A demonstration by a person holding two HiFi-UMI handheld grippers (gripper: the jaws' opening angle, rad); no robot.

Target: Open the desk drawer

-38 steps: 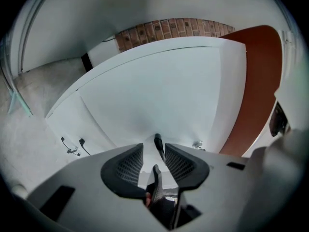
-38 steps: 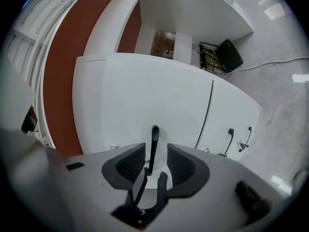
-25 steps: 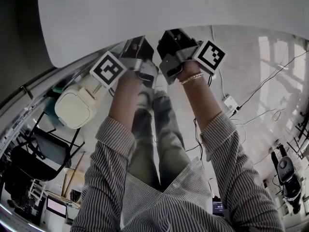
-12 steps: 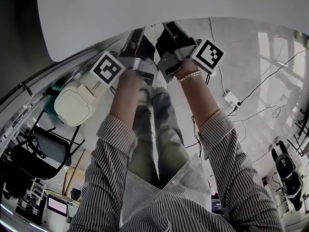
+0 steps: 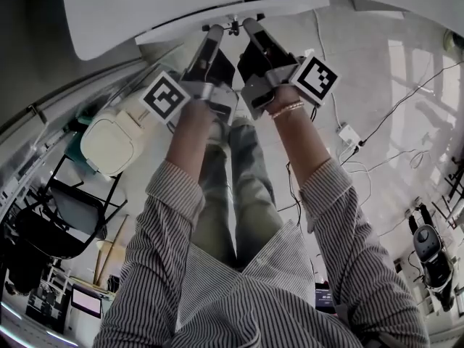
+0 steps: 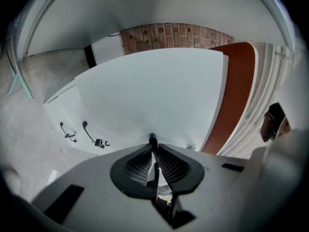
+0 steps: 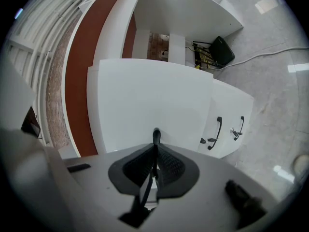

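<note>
Drawer point(image 5: 181, 27) emerged; left tool point(image 5: 215, 31), just closing, right tool point(image 5: 249, 25) grip one handle point(image 5: 233, 27).

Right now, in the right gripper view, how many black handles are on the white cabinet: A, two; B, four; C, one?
A: the cabinet front carries two black handles, one beside the other.
</note>
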